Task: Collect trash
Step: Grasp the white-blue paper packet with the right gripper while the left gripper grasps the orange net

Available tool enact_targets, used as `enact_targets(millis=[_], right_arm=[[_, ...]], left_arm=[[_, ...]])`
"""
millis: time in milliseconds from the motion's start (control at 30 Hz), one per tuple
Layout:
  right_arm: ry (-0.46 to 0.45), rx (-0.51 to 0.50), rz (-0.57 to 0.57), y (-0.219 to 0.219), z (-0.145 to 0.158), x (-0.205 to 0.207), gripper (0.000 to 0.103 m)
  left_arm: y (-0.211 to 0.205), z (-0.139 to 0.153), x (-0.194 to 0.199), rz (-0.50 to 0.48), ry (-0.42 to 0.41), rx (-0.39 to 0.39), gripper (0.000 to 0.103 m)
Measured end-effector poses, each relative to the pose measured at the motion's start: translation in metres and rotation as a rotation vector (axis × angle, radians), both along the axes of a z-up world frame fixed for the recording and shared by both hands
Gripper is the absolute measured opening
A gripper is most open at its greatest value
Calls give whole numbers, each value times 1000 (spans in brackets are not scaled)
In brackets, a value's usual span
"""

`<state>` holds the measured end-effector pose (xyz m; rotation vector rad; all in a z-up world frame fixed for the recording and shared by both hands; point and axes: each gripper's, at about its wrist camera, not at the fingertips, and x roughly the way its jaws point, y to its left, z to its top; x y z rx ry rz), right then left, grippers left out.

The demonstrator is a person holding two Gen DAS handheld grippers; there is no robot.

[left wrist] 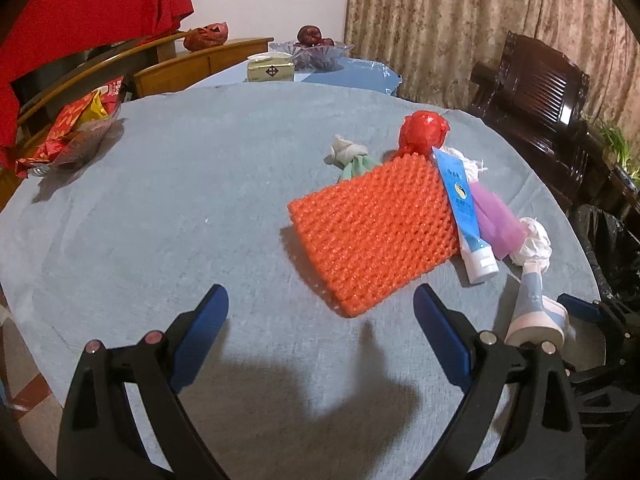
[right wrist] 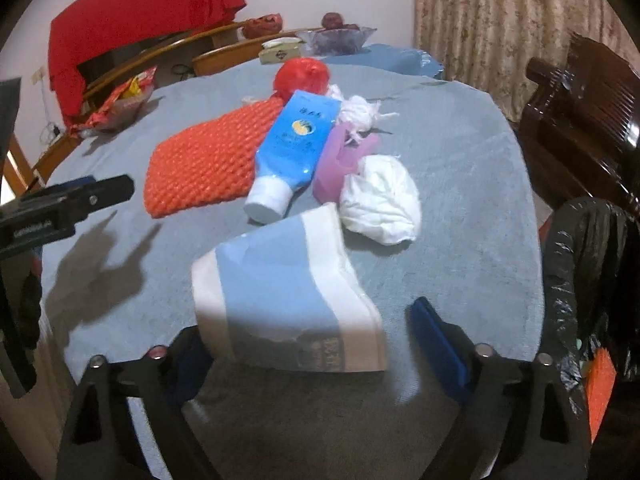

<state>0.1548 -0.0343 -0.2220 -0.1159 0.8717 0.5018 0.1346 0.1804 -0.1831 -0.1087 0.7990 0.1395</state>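
Observation:
A crushed blue and white paper cup [right wrist: 288, 296] lies between the wide-spread fingers of my right gripper [right wrist: 312, 340], near the table's front edge; the jaws do not press it. It also shows in the left wrist view [left wrist: 534, 312]. Beyond it lie a blue tube [right wrist: 292, 148], an orange foam net [right wrist: 204, 160], a white wad [right wrist: 380, 200], a purple net [right wrist: 340, 160] and a red bag ball [right wrist: 302, 74]. My left gripper [left wrist: 320, 320] is open and empty, just short of the orange net [left wrist: 372, 232].
A black trash bag [right wrist: 588, 280] hangs at the table's right edge. A dish of snack packets [left wrist: 76, 128] sits at the far left. A tissue box [left wrist: 270, 68] and a fruit bowl [left wrist: 312, 50] stand at the back. A dark wooden chair [left wrist: 536, 92] is at the right.

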Motion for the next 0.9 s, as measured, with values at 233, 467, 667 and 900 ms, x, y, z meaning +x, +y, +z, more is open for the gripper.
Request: enact_targets(millis=[233,467,667,900], right_arm=[[-9,-10,24,4,0,-3,72],[-44,25,-3,-2,19,1,71],[-74,44,-27,-6,34,13,71],[-71,47,-41,-4,32,26,72]], left_arm=[[-4,-3,2,-8,8,-4,91],[-5,-3,5,-13,12,-3,91],[-5,-7,17,-29,28,-5,83],[-5,-20,37,-46,71,-32,66]])
